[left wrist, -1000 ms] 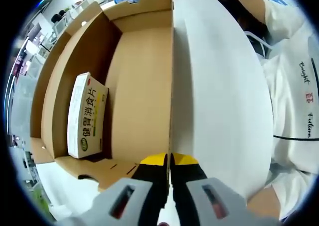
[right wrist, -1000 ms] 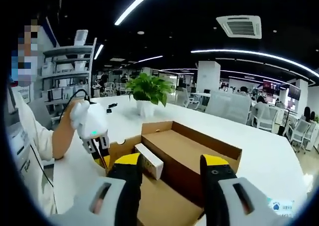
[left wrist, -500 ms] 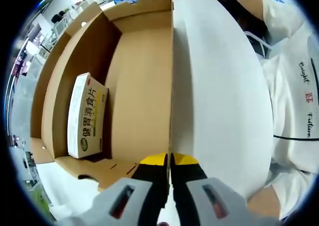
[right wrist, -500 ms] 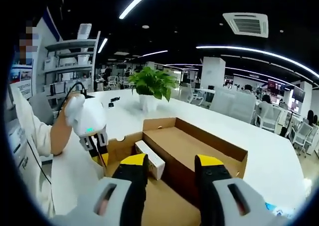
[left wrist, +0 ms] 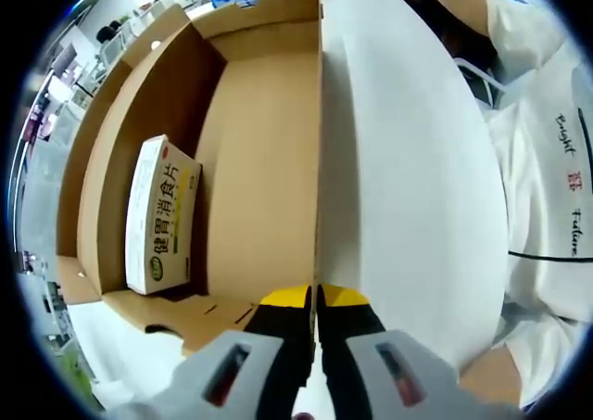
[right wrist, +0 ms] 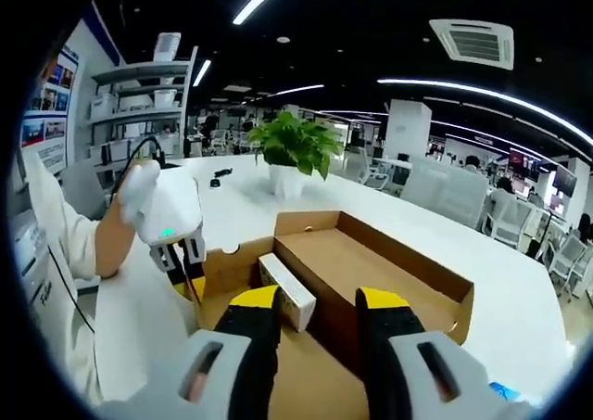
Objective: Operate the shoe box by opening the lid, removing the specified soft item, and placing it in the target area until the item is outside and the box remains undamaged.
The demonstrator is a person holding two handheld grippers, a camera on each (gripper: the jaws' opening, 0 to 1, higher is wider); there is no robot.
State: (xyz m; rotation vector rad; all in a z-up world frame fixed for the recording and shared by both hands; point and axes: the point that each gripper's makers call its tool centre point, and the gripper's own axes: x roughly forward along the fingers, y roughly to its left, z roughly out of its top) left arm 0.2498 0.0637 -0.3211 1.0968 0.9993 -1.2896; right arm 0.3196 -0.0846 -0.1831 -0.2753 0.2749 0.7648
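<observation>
From the left gripper view, my left gripper is pinched shut on the edge of the raised lid, its white face to one side and the brown interior of the shoe box to the other. The lid is thin cardboard; I judge it stiff along the edge but easy to crease, so the pinch should stay light.

The item, a white carton with yellow and green print, lies against the inner side wall of the box, near the corner. In the right gripper view the same carton sits just ahead of my right gripper, whose jaws stand parted with nothing between them.

The task calls the item soft, yet it reads as a thin-walled paperboard pack: probably light, smooth-faced and crushable. I would take it across its narrow faces near the middle, with modest force, since one broad face lies tight to the wall.

The box rests on a white table.
</observation>
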